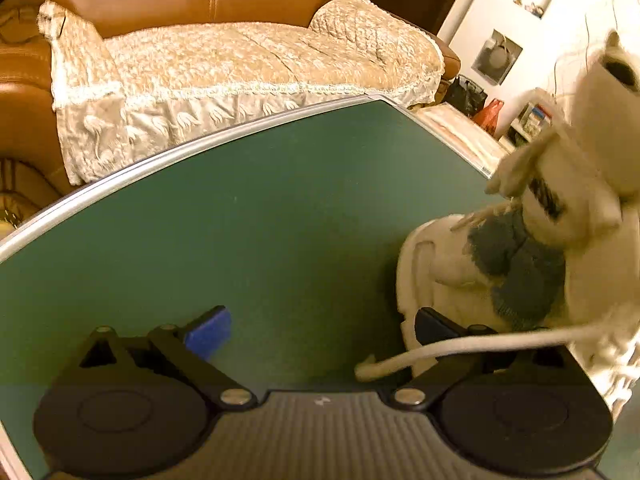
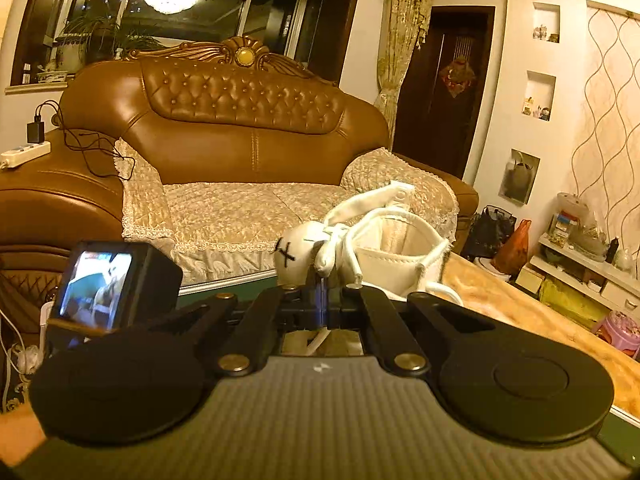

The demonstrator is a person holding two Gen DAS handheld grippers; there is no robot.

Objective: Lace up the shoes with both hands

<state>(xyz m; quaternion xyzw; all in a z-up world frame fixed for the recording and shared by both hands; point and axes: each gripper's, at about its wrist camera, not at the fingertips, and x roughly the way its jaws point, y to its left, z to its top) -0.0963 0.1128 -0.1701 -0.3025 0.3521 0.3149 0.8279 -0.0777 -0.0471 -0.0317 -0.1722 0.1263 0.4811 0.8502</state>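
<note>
The white shoe stands on the green counter at right of the left-wrist frame. The left hand-held gripper gapes wide; the right hand-held gripper, mid-frame, is clamped on a white lace.

Under my left tongs the table was flat dark green with a pale silver rim, and my one pad showed bright blue on black arms. The shoe to their right was cream-white with a grey-blue knitted patch and a white lace. Beyond my black right tongs, the sofa was tan leather, its cover quilted gold-beige with lace edging.
</note>
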